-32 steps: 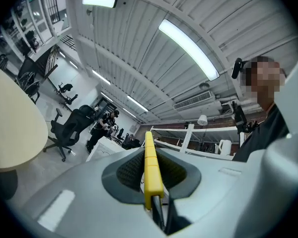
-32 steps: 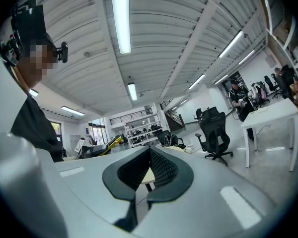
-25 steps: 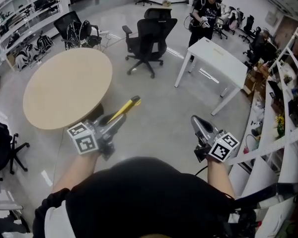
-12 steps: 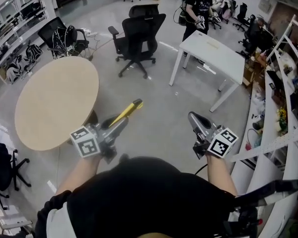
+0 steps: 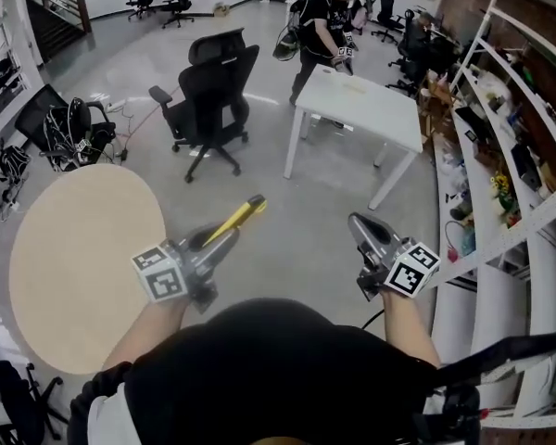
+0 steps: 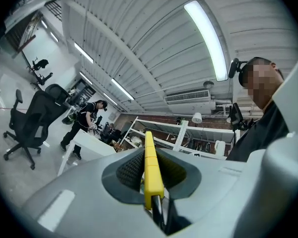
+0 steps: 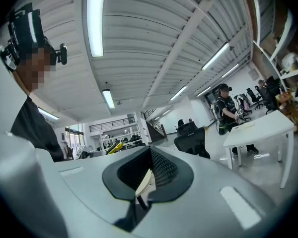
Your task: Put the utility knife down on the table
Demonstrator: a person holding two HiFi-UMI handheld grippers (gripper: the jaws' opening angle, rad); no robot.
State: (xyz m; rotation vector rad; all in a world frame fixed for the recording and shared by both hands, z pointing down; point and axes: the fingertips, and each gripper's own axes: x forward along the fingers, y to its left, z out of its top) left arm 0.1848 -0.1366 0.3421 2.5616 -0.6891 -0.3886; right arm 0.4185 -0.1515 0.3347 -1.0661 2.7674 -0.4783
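A yellow utility knife [image 5: 237, 218] sticks out forward and up from my left gripper [image 5: 221, 234], which is shut on its handle and held in the air in front of my body, over the grey floor. In the left gripper view the knife [image 6: 150, 170] runs as a yellow bar between the dark ribbed pads [image 6: 131, 168]. My right gripper [image 5: 356, 222] is carried level at the right, its jaws together with nothing in them; the right gripper view shows its pads [image 7: 159, 168] nearly meeting. A white rectangular table [image 5: 360, 107] stands ahead and a round wooden table [image 5: 74, 258] lies to the left.
A black office chair [image 5: 208, 90] stands between the two tables. A person [image 5: 326, 21] stands at the white table's far end. Shelving [image 5: 510, 137] with clutter runs down the right side. More chairs and bags [image 5: 69, 128] sit at the left.
The whole view has swung right: the round table slid to the lower left, the white table and shelving came nearer the middle. Both grippers keep their pose before my body, knife still held.
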